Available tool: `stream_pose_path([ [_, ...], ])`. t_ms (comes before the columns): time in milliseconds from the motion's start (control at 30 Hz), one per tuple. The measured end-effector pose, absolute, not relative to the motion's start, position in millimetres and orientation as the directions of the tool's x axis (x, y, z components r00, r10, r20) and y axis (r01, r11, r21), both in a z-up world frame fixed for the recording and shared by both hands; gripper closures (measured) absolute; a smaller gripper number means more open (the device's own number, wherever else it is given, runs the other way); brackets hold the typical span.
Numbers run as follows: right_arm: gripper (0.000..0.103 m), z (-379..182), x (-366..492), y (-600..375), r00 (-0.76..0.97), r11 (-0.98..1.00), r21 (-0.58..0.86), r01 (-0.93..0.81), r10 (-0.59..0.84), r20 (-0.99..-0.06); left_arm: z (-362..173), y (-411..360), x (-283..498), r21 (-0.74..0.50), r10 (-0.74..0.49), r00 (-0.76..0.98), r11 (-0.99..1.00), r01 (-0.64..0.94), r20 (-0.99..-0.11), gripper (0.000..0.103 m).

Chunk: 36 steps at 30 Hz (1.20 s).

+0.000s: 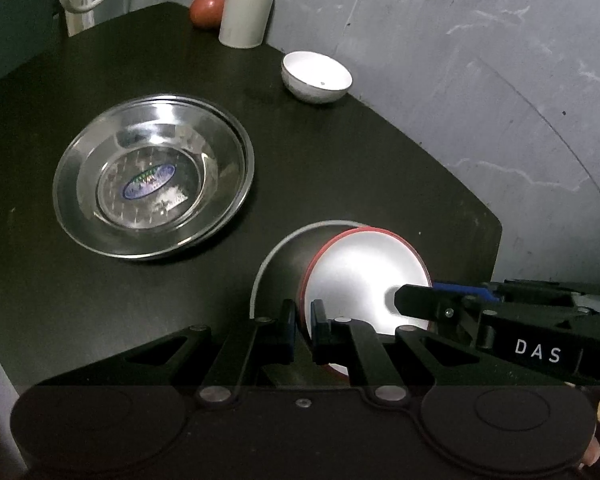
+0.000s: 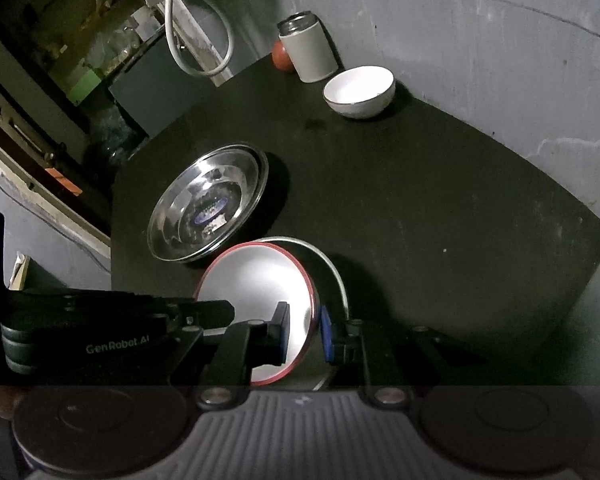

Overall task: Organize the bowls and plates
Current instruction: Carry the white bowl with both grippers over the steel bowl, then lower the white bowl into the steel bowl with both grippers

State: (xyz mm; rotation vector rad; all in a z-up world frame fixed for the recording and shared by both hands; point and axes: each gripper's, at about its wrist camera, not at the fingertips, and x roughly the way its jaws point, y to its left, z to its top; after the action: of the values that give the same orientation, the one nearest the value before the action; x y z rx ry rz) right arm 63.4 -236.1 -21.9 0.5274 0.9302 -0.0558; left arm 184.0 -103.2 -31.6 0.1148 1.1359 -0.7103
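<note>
A white plate with a red rim [image 1: 364, 276] [image 2: 260, 284] is held tilted over a dark plate with a pale rim [image 1: 284, 264] [image 2: 332, 268] near the table's front edge. My left gripper [image 1: 303, 326] is shut on the red-rimmed plate's near edge. My right gripper [image 2: 304, 332] [image 1: 428, 300] pinches the opposite edge, one finger inside the rim, the blue pad outside. Two stacked steel plates [image 1: 152, 176] [image 2: 208, 208] lie to the left. A small white bowl [image 1: 316, 76] [image 2: 358, 90] stands at the back by the wall.
On the dark table [image 1: 340, 168] [image 2: 440, 200], a grey flask [image 1: 246, 12] [image 2: 308, 52] and a red tomato [image 1: 208, 8] [image 2: 280, 56] occupy the far corner. A grey wall [image 1: 500, 80] runs along the right. White hose and shelves stand beyond the table's left side [image 2: 80, 60].
</note>
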Motion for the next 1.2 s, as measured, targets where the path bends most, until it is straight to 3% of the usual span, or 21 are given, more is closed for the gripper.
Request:
stream_pose_path([
  [1200, 0.082, -27, 85, -232, 0.545, 0.898, 0.368, 0.241, 0.189, -0.817, -37, -97, 183, -0.283, -0.421, 0.183, 0.816, 0.504, -0.888, 0.091],
])
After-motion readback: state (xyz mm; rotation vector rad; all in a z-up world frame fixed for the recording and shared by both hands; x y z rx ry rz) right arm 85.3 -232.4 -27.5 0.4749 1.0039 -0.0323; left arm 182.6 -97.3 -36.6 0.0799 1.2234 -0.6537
